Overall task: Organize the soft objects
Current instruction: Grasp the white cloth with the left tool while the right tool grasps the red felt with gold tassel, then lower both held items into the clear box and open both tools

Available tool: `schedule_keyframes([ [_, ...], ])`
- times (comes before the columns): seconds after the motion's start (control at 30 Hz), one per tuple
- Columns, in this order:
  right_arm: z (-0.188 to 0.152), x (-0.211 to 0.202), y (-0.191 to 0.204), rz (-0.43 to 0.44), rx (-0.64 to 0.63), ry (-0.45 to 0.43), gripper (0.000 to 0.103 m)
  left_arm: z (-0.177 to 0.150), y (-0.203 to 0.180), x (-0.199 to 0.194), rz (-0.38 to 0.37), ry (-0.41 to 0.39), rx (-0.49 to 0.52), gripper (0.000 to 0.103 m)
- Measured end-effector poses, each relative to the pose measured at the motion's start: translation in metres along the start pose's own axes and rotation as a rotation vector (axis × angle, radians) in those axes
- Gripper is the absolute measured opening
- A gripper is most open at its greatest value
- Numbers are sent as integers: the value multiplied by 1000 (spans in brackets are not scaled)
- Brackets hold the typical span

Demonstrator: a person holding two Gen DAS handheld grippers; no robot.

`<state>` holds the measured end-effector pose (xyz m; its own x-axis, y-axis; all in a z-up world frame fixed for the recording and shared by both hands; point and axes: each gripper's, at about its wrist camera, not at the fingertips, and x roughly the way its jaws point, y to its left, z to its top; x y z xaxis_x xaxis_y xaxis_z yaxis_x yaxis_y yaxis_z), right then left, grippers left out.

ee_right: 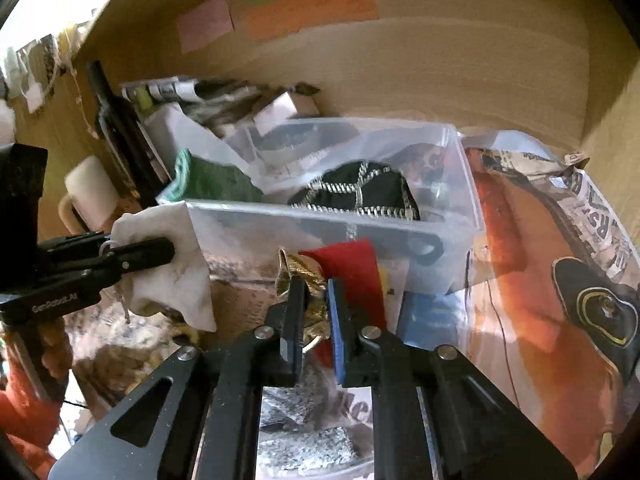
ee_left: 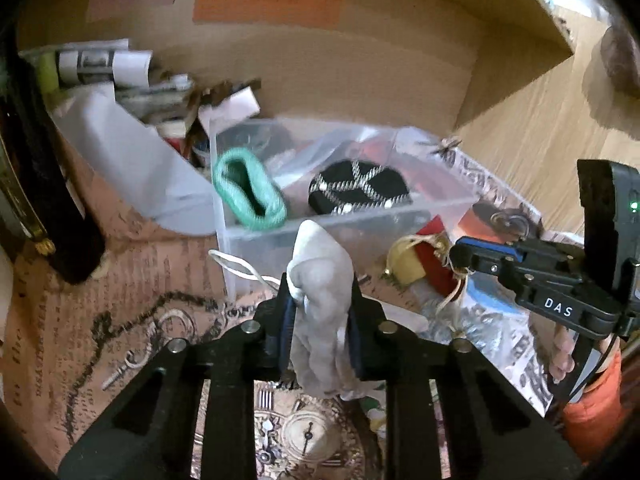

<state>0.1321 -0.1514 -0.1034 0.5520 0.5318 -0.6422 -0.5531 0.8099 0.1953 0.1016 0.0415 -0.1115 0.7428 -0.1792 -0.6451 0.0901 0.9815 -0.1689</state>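
My left gripper [ee_left: 320, 292] is shut on a pale grey sock [ee_left: 320, 280] and holds it upright in front of a clear plastic bin [ee_left: 360, 228]. The right wrist view shows the sock as a white cloth [ee_right: 168, 264] in the left gripper [ee_right: 160, 250]. The bin [ee_right: 280, 224] holds a green knitted band [ee_left: 248, 188] and a black piece with silver chains [ee_left: 360, 188]. My right gripper [ee_right: 314, 292] is shut on a gold pouch [ee_right: 300, 276] with a red cloth [ee_right: 356, 276] beside it, just before the bin. The right gripper also appears in the left wrist view [ee_left: 460, 256].
A wooden cabinet wall [ee_left: 360, 60] with coloured sticky notes [ee_left: 268, 2] stands behind the bin. Papers and clutter [ee_left: 120, 76] lie at the back left, a dark object [ee_left: 40, 184] at the left. A plastic bag with an orange item [ee_right: 540, 260] lies right of the bin.
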Motion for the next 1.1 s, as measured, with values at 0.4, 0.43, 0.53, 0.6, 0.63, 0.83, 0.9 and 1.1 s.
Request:
schedule_keyframes([
  [0.4,17,-34,10,-4,-38,-119,10,36,-11,-32,-33,-112,19,22],
  [0.43,21,-38,10,-3,-40,-137,10,38,-11,-33,-34,-120,16,22],
  [0.53,29,-50,11,-7,-42,-186,10,49,-10,-34,-39,-137,6,22],
  [0.6,34,-57,12,-6,-41,-214,9,54,-9,-33,-35,-146,4,22],
  [0.63,38,-60,11,-6,-40,-230,9,57,-9,-33,-33,-150,3,22],
  [0.83,52,-62,9,-11,-56,-254,9,72,-12,-28,-18,-176,14,22],
  [0.9,48,-56,6,-19,-52,-225,9,76,-13,-23,-7,-178,20,22],
  [1.1,24,-27,-10,-58,-40,-86,64,79,-10,3,35,-154,36,22],
])
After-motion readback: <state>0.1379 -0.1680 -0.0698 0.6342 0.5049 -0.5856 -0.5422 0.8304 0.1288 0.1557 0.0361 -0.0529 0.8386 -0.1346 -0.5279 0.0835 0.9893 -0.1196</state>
